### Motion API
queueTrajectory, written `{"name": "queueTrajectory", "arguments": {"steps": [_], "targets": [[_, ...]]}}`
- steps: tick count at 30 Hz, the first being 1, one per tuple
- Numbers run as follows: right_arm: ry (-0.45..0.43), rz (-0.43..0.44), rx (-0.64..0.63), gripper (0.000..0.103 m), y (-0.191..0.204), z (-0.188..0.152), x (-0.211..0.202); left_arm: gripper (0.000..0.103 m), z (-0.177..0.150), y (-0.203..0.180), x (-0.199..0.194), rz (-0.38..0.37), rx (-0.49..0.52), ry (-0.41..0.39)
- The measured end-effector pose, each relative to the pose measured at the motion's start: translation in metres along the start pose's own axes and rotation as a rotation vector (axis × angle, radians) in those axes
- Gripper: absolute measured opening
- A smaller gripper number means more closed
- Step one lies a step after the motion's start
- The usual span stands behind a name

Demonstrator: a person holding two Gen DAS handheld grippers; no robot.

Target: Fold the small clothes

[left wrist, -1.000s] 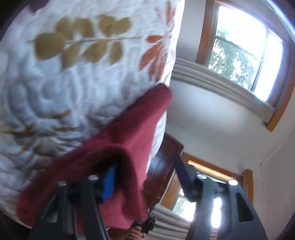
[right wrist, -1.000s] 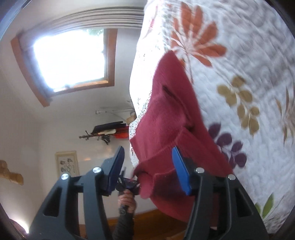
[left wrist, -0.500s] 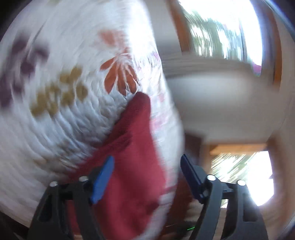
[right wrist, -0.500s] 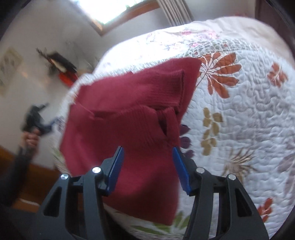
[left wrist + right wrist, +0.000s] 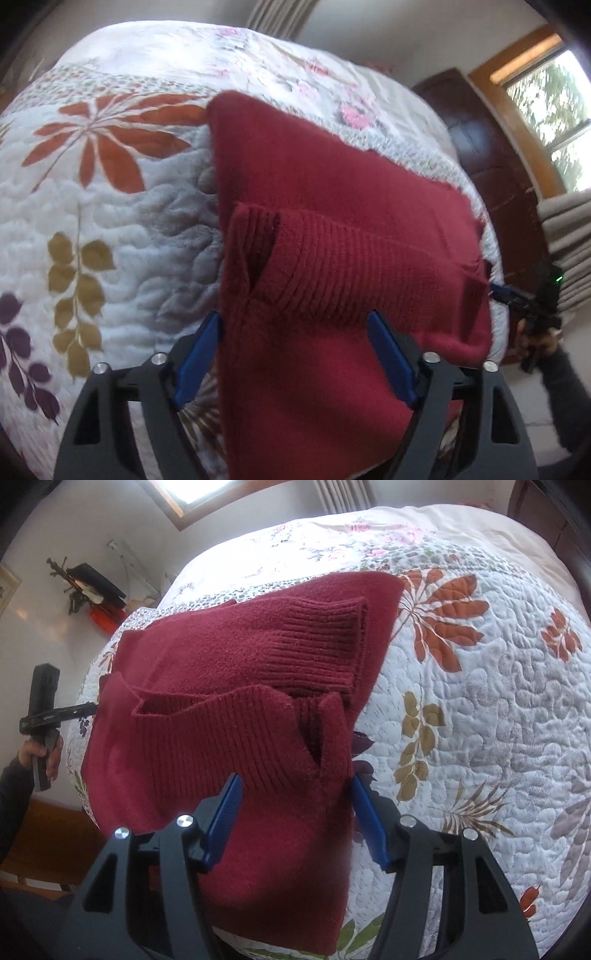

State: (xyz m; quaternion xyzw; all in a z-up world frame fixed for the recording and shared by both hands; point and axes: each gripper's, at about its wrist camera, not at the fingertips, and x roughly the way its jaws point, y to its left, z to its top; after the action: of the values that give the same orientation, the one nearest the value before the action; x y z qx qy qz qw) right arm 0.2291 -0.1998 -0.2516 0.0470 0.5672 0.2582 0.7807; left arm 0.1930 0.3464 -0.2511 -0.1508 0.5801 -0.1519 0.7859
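Since the earlier frames, both views have swung level; the red sweater [image 5: 332, 229] now lies folded on the quilt [image 5: 110, 206], between the spread, empty fingers of the left gripper [image 5: 295, 354] and right gripper [image 5: 295, 812].

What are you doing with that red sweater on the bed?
A person is folding a red sweater on a flowery quilt, using a gripper in each hand. The sweater lies folded over, with its ribbed ends on top. The left gripper and right gripper are both open, their blue fingers spread on either side of the near edge of the sweater, not pinching it.
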Motion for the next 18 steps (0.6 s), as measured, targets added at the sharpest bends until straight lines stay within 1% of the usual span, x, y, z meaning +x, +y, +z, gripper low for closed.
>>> {"name": "queueTrajectory", "arguments": {"steps": [1, 2, 3, 4, 5, 6, 7, 8, 9, 10, 11, 13, 15, 16, 17, 18], "targets": [[0.0, -0.008, -0.005, 0.06, 0.001, 0.001, 0.0, 0.052, -0.002, -0.001, -0.003, 0.009, 0.005, 0.011], [-0.002, -0.013, -0.004, 0.059, 0.001, 0.002, 0.0, 0.045, 0.0, 0.0, 0.001, 0.023, 0.0, 0.023], [-0.002, -0.023, -0.004, 0.059, 0.003, 0.003, -0.001, 0.042, 0.0, 0.003, 0.002, 0.028, -0.01, 0.03], [-0.005, -0.06, -0.017, 0.057, 0.004, 0.004, -0.003, 0.037, -0.001, 0.004, 0.004, 0.033, -0.01, 0.032], [-0.034, -0.107, -0.049, 0.059, 0.009, 0.006, -0.009, 0.035, -0.002, 0.003, 0.003, 0.044, -0.003, 0.032], [-0.056, -0.112, -0.065, 0.059, 0.013, 0.007, -0.014, 0.035, -0.004, 0.002, -0.001, 0.051, 0.003, 0.028], [-0.077, -0.097, -0.083, 0.059, 0.019, 0.01, -0.02, 0.034, -0.005, 0.001, -0.003, 0.056, 0.007, 0.023], [-0.078, -0.085, -0.092, 0.059, 0.023, 0.012, -0.021, 0.033, -0.007, 0.001, -0.006, 0.061, 0.016, 0.015], [-0.068, -0.069, -0.115, 0.058, 0.029, 0.015, -0.019, 0.032, -0.007, -0.003, -0.008, 0.062, 0.029, 0.005], [-0.052, -0.063, -0.133, 0.057, 0.032, 0.017, -0.014, 0.029, -0.008, -0.007, -0.012, 0.057, 0.051, -0.011], [-0.032, -0.058, -0.141, 0.054, 0.033, 0.02, -0.008, 0.028, -0.008, -0.009, -0.013, 0.053, 0.062, -0.018], [0.002, -0.071, -0.138, 0.051, 0.032, 0.027, 0.008, 0.028, -0.011, -0.012, -0.018, 0.039, 0.072, -0.033], [0.032, -0.083, -0.112, 0.04, 0.026, 0.031, 0.02, 0.026, -0.009, -0.014, -0.013, 0.033, 0.068, -0.038], [0.046, -0.073, -0.102, 0.022, 0.025, 0.032, 0.022, 0.022, -0.01, -0.013, -0.011, 0.032, 0.062, -0.037], [0.051, -0.066, -0.101, 0.007, 0.025, 0.033, 0.023, 0.019, -0.009, -0.012, -0.009, 0.029, 0.055, -0.038], [0.048, -0.06, -0.106, 0.007, 0.026, 0.033, 0.02, 0.018, -0.01, -0.013, -0.008, 0.029, 0.051, -0.041]]}}
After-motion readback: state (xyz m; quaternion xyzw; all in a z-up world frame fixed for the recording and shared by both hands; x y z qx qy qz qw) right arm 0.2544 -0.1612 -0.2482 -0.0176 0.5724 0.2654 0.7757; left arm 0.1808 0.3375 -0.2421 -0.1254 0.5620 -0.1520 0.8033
